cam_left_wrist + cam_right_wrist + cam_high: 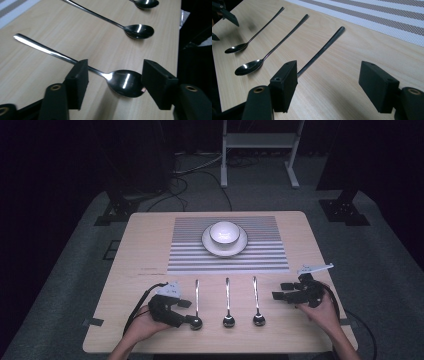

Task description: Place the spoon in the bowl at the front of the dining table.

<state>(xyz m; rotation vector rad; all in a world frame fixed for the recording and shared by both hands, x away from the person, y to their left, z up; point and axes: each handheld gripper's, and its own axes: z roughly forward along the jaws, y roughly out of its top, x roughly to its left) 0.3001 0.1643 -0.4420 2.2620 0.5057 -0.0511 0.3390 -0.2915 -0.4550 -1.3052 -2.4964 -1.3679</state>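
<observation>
Three steel spoons lie side by side near the table's front edge, handles pointing away from me. My left gripper (185, 313) is open, and its jaws straddle the bowl of the left spoon (125, 82) without touching it. The middle spoon (138, 30) and the right spoon (146, 3) lie beyond it. My right gripper (280, 291) is open and holds nothing; it hovers just right of the right spoon (257, 306). In the right gripper view that spoon's handle (324, 47) runs behind the left jaw.
A white bowl (224, 232) sits on a white plate (241, 247) on the striped placemat (190, 250) at the table's far middle. The front table edge lies close behind the spoons' bowls. A metal stand (260, 140) is on the floor beyond the table.
</observation>
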